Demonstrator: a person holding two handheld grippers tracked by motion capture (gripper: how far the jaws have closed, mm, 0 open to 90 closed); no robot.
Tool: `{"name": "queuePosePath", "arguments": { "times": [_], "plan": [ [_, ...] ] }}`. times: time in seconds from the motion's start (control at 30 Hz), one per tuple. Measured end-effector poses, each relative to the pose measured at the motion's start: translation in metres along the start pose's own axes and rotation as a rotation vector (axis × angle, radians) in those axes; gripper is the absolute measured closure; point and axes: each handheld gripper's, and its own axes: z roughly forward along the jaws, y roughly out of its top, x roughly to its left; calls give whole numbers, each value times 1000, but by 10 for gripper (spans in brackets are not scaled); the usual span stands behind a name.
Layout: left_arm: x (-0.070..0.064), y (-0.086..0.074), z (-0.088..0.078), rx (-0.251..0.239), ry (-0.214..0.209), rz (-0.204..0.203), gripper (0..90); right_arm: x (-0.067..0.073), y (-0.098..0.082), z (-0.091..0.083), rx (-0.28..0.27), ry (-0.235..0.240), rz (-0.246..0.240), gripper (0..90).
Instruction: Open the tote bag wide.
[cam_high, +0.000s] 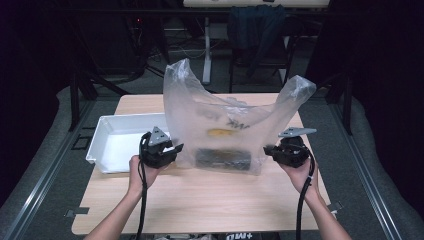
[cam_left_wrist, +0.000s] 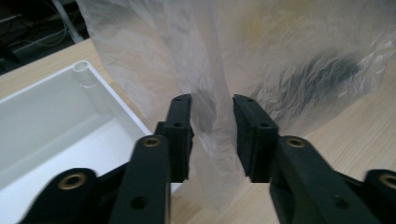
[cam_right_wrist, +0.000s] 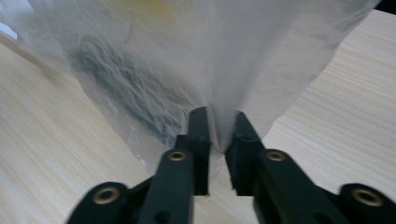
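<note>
The translucent plastic bag (cam_high: 220, 127) stands on the middle of the wooden table (cam_high: 210, 200), its two handle loops poking up at either side and its mouth sagging open between them. Through the film a dark, flat, oblong thing (cam_high: 222, 159) lies along the bottom and a small yellow thing (cam_high: 221, 132) sits higher up, though the film blurs both too much to name them. The left gripper (cam_high: 176, 148) is at the bag's lower left edge; in the left gripper view a fold of film runs between its jaws, which stand a little apart, and the pads look near the plastic rather than plainly pressed on it, so I cannot tell whether the grip is made. The right gripper (cam_high: 266, 150) is at the lower right edge, and in the right gripper view its jaws are nearly together with a pleat of the bag pinched between them, which reads as a firm hold. Just beside the bag's left side lies a white tray (cam_high: 102, 145) with nothing visible in it. As I judge it, the contents are in the bag and both sides are being taken hold of; what seems left is to secure the left grip and then lift or shift the bag, perhaps toward the tray.
</note>
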Motion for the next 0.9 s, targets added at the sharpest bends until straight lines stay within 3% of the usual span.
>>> {"name": "queuePosePath", "arguments": {
  "times": [0.23,0.47,0.6,0.7,0.73,0.9],
  "plan": [
    [0,-5,15,30,-15,-19,863,-7,0,1,5,32,29,900],
    [-1,-11,25,74,-23,-25,878,-10,8,13,41,61,38,900],
    [-4,-17,34,131,-42,-13,879,-16,1,26,127,77,59,900],
    [-7,-22,39,168,-49,-9,878,-17,-4,31,155,74,60,900],
    [-7,-22,39,182,-55,-3,877,-19,-6,33,181,50,36,900],
    [-8,-28,43,221,-77,-21,875,-18,-10,39,186,80,45,900]
  ]
}}
